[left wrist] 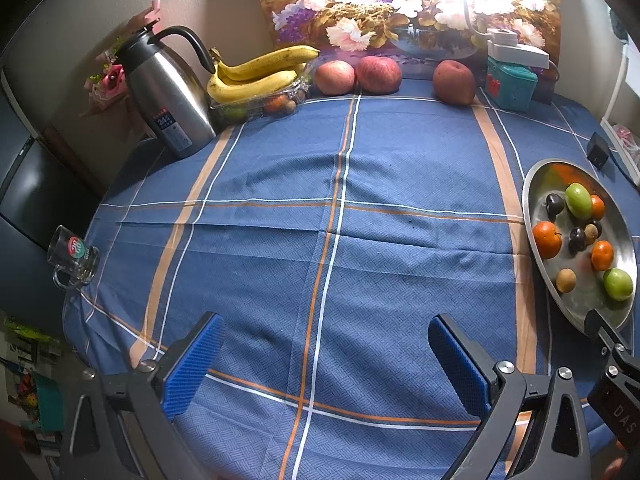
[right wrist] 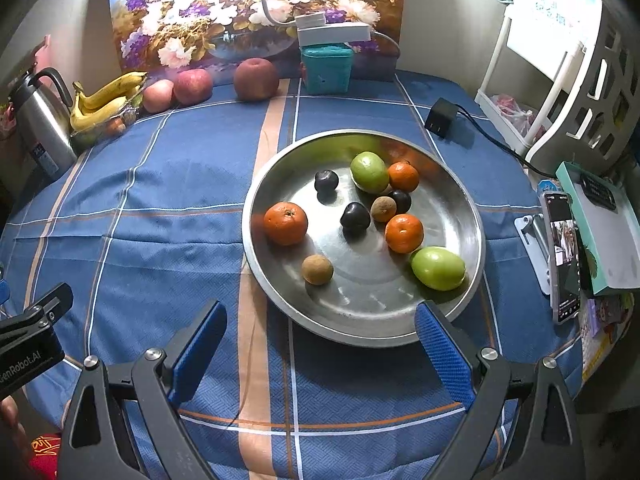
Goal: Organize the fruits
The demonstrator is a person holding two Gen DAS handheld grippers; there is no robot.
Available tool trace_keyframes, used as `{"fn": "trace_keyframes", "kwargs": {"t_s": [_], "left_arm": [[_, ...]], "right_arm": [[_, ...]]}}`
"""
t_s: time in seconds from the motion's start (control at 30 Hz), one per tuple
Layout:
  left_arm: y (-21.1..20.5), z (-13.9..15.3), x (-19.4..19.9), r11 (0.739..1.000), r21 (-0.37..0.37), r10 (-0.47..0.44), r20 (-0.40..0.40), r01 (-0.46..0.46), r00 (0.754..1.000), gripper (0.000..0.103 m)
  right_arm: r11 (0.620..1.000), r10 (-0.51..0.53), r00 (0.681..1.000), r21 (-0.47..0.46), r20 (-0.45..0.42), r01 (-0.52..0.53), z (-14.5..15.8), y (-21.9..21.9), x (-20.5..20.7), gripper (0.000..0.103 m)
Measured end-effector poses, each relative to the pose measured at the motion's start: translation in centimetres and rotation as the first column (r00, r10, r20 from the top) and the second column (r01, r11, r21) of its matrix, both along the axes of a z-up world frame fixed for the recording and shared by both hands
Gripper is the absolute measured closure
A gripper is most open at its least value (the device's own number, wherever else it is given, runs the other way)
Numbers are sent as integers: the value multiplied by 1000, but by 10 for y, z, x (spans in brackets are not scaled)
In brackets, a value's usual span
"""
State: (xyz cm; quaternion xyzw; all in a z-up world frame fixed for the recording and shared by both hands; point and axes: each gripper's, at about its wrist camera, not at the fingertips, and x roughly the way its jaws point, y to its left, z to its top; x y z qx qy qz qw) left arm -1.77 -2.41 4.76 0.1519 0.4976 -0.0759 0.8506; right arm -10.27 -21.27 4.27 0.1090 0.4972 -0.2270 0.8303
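Note:
A round steel tray (right wrist: pixel 460 208) on the blue checked cloth holds mixed fruit: three oranges, the largest (right wrist: pixel 285 223) at its left, two green fruits (right wrist: pixel 438 268), dark plums (right wrist: pixel 355 219) and small brown fruits (right wrist: pixel 317 269). The same tray (left wrist: pixel 536 184) lies at the right edge of the left wrist view. Bananas (left wrist: pixel 256 74) rest on a clear box at the back, with three red apples (left wrist: pixel 378 74) beside them. My right gripper (right wrist: pixel 320 344) stands open just before the tray's near rim. Over bare cloth, my left gripper (left wrist: pixel 326 354) is open and holds nothing.
A steel thermos jug (left wrist: pixel 168 96) stands back left, a glass mug (left wrist: pixel 74 256) near the left table edge. A teal box (right wrist: pixel 327 68) with a lamp sits at the back, a black adapter (right wrist: pixel 441 118) with cable, a phone (right wrist: pixel 563 256) and a white rack (right wrist: pixel 560 92) at right.

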Motion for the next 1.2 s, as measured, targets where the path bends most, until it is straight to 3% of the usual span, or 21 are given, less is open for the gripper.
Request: {"fn": "trace_keyframes", "kwargs": {"t_s": [1.2], "left_arm": [[-2, 4, -2, 1000, -23, -21, 14, 21, 1000, 0]], "right_arm": [[1000, 7, 1000, 11, -16, -7, -4, 2, 2, 8]]}}
